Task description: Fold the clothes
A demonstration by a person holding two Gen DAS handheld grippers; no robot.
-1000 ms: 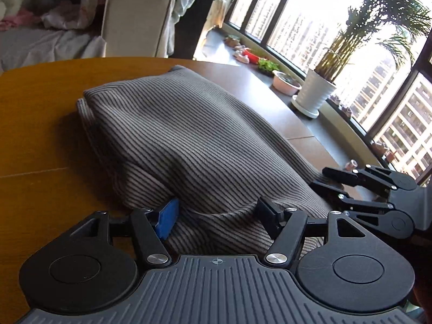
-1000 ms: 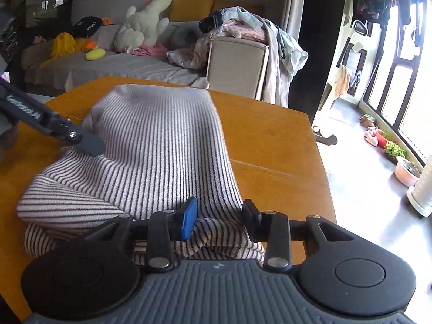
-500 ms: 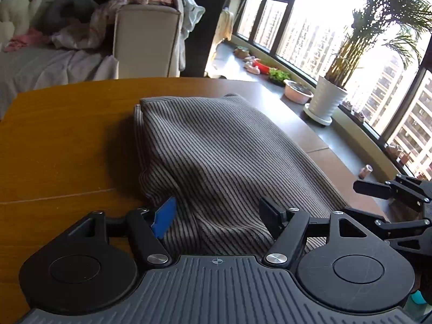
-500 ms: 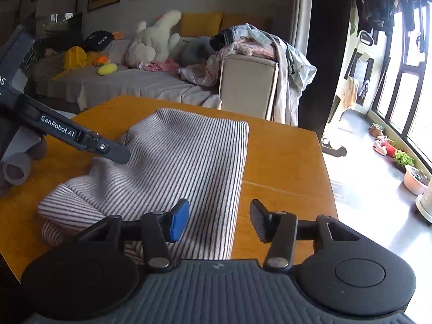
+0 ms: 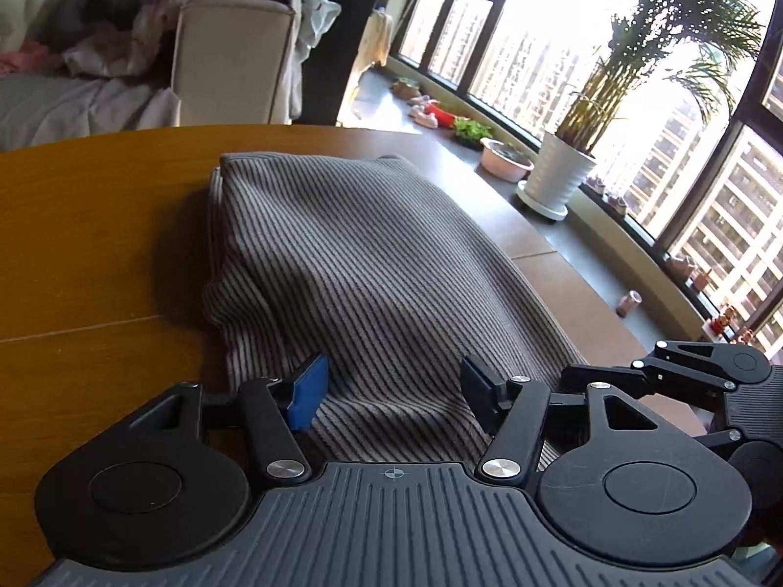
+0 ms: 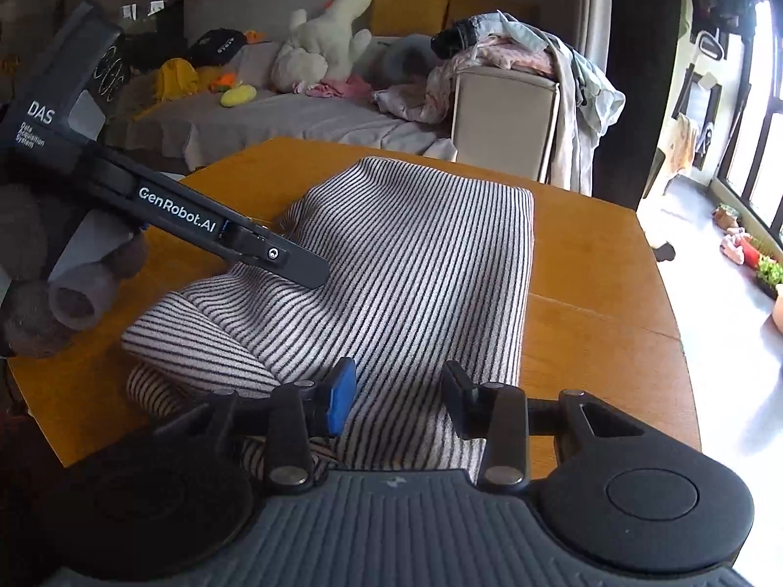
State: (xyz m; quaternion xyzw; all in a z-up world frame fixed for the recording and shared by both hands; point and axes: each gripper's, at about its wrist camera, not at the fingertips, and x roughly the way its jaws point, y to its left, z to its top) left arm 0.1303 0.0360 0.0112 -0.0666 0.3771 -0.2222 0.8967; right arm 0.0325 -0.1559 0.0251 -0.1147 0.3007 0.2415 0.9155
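A striped knit garment [image 6: 416, 264], folded into a long rectangle, lies along the middle of a wooden table [image 6: 587, 254], its far short edge squared off and its near-left corner bunched into a loose roll with a second layer showing under it. The left gripper [image 5: 391, 391] hangs over the garment's near end with its jaws spread wide, blue pad [image 5: 307, 394] on the left finger, fabric visible between the fingers but not pinched. The right gripper [image 6: 399, 398] sits likewise over the near edge, jaws wide apart and gripping nothing. In the right wrist view the left tool's dark body reads "GenRobot.AI" [image 6: 177, 209] and "DAS Data Acquisition System" [image 6: 34, 122]; a person's hand [image 6: 29, 303] wraps its handle. Bare tabletop runs down both long sides of the garment, and the table's right edge drops to open floor [image 6: 724, 303]. Beyond the far edge stand a sofa [image 6: 303, 117] carrying a white plush toy [image 6: 323, 44] and a beige chair [image 6: 504, 117] heaped with clothes [image 6: 518, 49]. On the window ledge sit a white pot [image 5: 558, 176] holding a palm [image 5: 651, 39] and a pink bowl [image 5: 506, 164] with greenery.
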